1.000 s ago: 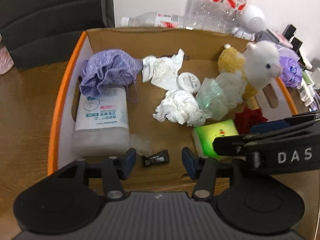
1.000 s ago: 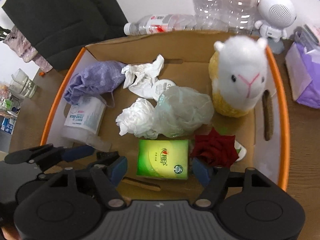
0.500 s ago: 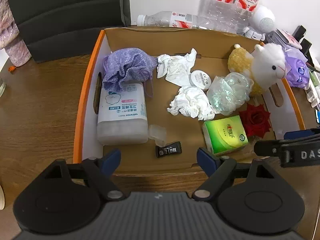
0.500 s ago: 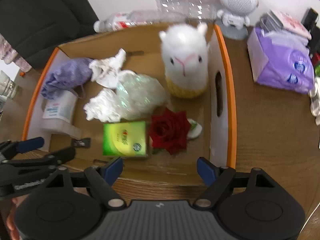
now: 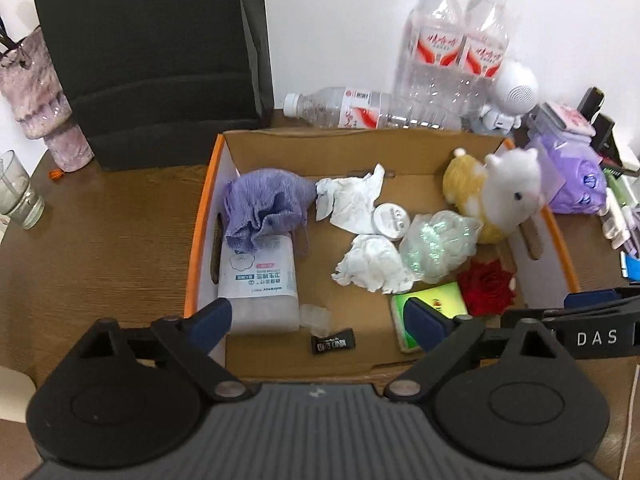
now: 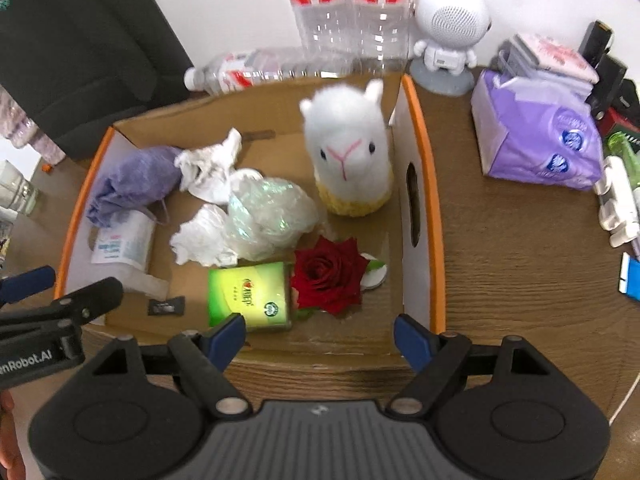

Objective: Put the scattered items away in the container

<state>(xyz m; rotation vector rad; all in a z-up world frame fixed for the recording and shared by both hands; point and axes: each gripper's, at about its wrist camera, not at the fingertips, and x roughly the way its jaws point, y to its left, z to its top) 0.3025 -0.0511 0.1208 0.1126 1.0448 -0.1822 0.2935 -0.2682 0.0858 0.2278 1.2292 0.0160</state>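
A: Your right gripper (image 6: 318, 334) is hovering over the near edge of the cardboard box (image 6: 420, 216), jaws apart, gripping nothing.

B: You're looking down at 1 green tissue pack (image 6: 250, 294) lying beside the red rose (image 6: 328, 276).

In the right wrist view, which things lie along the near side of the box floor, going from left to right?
small black sachet → green tissue pack → red rose → white round pad, partly under the rose.
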